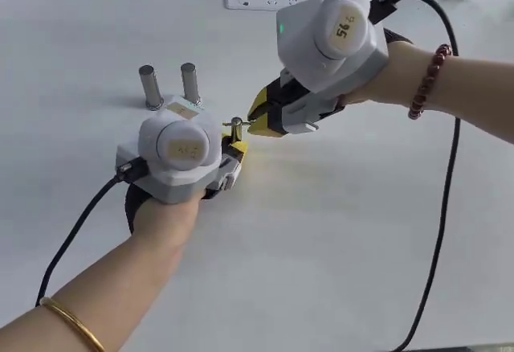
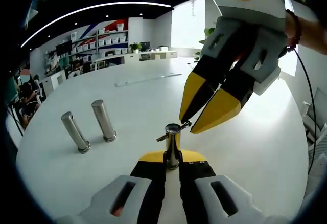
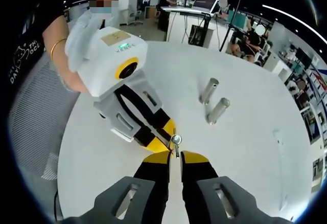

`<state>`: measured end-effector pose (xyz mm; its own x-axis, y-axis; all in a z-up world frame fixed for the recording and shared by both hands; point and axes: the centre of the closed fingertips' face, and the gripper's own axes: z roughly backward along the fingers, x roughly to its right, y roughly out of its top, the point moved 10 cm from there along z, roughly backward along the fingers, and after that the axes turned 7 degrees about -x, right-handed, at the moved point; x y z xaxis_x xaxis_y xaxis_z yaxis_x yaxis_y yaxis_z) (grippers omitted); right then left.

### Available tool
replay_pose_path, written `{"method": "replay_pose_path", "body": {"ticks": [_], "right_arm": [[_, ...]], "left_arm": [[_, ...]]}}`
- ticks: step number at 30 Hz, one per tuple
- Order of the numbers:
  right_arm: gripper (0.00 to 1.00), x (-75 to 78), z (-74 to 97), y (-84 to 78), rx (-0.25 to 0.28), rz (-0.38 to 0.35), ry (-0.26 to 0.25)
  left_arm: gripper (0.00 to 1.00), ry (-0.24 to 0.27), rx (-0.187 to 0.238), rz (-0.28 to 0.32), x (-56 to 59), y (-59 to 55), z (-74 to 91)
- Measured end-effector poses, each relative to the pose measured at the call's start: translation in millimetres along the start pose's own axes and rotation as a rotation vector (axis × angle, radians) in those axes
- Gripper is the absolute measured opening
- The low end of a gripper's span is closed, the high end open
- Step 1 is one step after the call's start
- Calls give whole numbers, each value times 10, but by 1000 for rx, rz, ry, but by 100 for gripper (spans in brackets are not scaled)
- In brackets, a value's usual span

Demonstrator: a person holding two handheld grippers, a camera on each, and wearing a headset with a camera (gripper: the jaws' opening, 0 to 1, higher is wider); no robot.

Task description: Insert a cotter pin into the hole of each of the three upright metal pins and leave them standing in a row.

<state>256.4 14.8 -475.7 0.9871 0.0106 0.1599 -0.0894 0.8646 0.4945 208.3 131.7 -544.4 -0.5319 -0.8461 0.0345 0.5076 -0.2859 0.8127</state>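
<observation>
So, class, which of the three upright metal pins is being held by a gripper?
The pin clamped in the left gripper; the other two pins stand free on the table.

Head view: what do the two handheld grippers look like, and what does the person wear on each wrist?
The left gripper and right gripper share pale grey housings with a round domed cap, black jaws tipped yellow, and a black cable. The right cap carries printed digits. Left wrist: thin gold bangle; right wrist: dark red bead bracelet.
</observation>
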Motion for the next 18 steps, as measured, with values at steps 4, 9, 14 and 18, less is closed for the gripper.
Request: {"method": "replay_pose_path", "body": {"ticks": [4,9,14,18], "right_arm": [[0,-3,-2,-21,-18,-2,-7],[0,-6,-5,-13,-15,-2,-12],[0,-12,-16,9,-9,-3,-9],[0,-7,-28,20,-7,-2,-10]], "left_arm": [[7,-2,2,6,0,-1,-4],[7,-1,3,7,3,-1,-5],[7,0,4,7,6,2,-8],[7,1,5,8,10,4,-10]]}}
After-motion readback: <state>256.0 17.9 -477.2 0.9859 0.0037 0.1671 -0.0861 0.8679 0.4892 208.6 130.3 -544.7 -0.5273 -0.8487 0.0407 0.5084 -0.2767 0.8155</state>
